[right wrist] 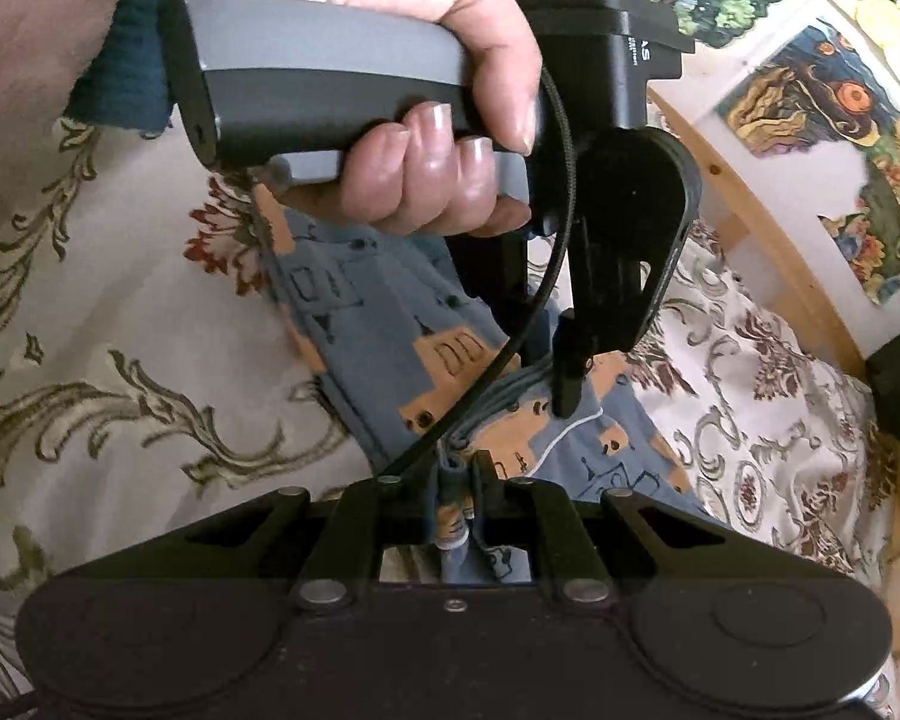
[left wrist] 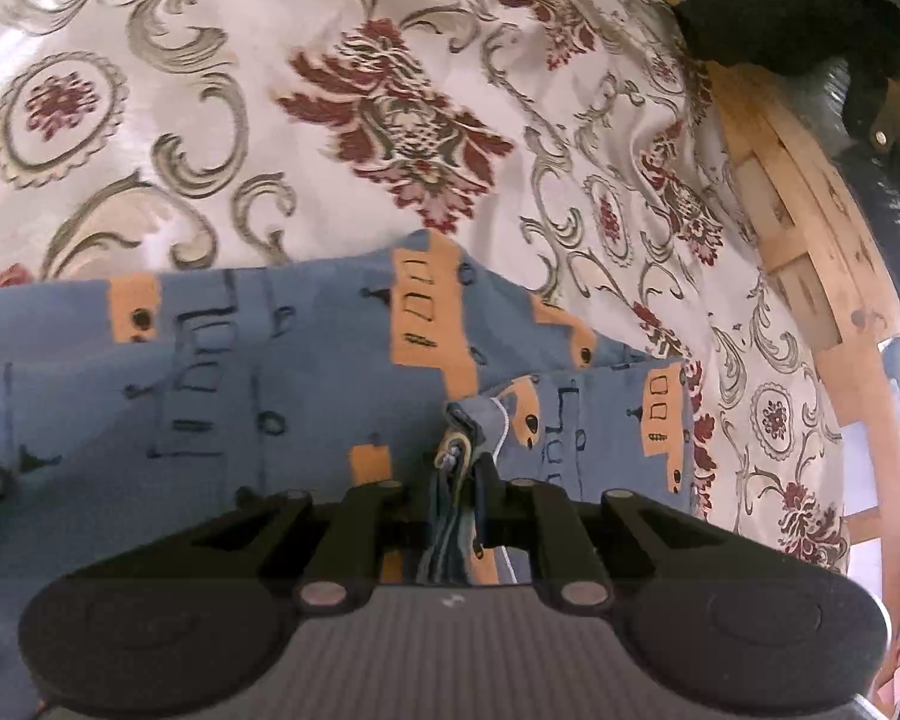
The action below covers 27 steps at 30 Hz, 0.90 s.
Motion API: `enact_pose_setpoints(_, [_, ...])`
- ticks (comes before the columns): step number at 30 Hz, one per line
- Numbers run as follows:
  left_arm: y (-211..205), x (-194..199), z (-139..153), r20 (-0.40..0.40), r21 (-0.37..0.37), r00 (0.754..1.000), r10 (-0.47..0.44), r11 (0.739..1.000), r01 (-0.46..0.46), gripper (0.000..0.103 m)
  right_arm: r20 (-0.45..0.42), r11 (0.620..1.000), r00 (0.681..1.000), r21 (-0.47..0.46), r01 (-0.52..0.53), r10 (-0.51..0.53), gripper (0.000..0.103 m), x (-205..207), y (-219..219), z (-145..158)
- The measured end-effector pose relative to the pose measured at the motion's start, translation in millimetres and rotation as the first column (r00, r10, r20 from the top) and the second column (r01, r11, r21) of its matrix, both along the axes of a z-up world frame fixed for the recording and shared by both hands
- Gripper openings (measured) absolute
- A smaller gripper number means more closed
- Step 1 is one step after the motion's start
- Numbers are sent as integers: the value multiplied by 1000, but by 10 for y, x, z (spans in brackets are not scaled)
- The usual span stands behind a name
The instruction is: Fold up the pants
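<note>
Gripping a bunched edge of the pants (left wrist: 222,384), the left tongs (left wrist: 459,468) stand narrow, their fingers pressed against a gathered wad of blue cloth with orange patches. From that pinch the pants spread away toward 9 and 12 o'clock in the left wrist view, lying flat on the cloth (left wrist: 210,90), a cream cover with red flowers and grey scrolls. A folded flap with a white seam line sits at 3 o'clock of the tongs.

In the right wrist view the right tongs (right wrist: 462,468) are likewise closed narrow on a bunch of the same pants (right wrist: 384,324), which run from the pinch up toward 11 o'clock. Just beyond, at 12 to 1 o'clock, the left tongs (right wrist: 564,384) come down onto the pants, close to the right pair, held by a hand (right wrist: 426,108) wrapped around a grey handle (right wrist: 318,78). A wooden frame (left wrist: 810,240) borders the cloth at 3 o'clock.
</note>
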State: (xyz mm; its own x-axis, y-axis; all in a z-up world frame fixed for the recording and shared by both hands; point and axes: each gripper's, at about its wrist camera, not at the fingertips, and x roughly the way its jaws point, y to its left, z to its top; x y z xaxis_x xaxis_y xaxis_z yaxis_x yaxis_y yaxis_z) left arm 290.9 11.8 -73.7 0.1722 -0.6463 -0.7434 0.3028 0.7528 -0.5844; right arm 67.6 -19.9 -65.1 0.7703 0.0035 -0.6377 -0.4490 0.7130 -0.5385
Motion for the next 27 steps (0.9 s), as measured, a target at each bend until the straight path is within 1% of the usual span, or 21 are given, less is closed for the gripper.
enact_pose_setpoints(9, [47,-1,-19,16,32,1000,-3,999,3,13,-20,1000,1000,1,-15,15,12,39,103,-93])
enact_pose_setpoints(12, [26,-39,6,40,64,999,-12,998,9,18,-28,999,999,-30,-36,35,12,51,120,-164])
enact_pose_setpoints(13, [18,-66,34,56,75,998,-16,997,12,20,-25,998,999,-39,-43,42,15,46,116,-172])
enact_pose_setpoints(14, [12,-95,69,71,90,997,-17,996,10,24,-16,998,999,-36,-44,43,15,41,94,-158])
enact_pose_setpoints(15, [4,-135,115,90,112,996,-18,994,8,25,-8,999,999,-29,-46,46,20,25,68,-125])
enact_pose_setpoints(16, [2,-180,165,114,136,993,-19,991,3,29,-3,999,999,-25,-47,47,34,9,33,-88])
enact_pose_setpoints(17, [14,-222,214,137,157,991,-16,988,-6,33,9,999,999,-14,-44,44,43,-17,-29,-30])
enact_pose_setpoints(18, [24,-277,275,164,180,986,-9,983,-21,36,19,999,999,0,-38,38,60,-47,-101,27])
enact_pose_setpoints(19, [37,-331,337,190,197,982,1,980,-39,43,26,999,999,19,-32,32,70,-86,-209,105])
enact_pose_setpoints(20, [52,-388,398,216,207,976,12,977,-58,50,27,999,999,32,-29,28,72,-126,-328,176])
enact_pose_setpoints(22, [73,-509,510,261,211,964,43,972,-100,51,29,999,1000,35,-1,0,82,-173,-610,283])
enact_pose_setpoints(23, [79,-577,562,286,198,956,65,972,-125,54,35,999,999,32,20,-21,84,-181,-760,312])
enact_pose_setpoints(24, [73,-646,602,306,171,949,83,975,-140,55,41,998,998,30,46,-48,85,-161,-927,330])
enact_pose_setpoints(27, [-3,-825,622,328,66,938,108,988,-136,59,76,988,987,59,140,-145,84,15,-1404,311])
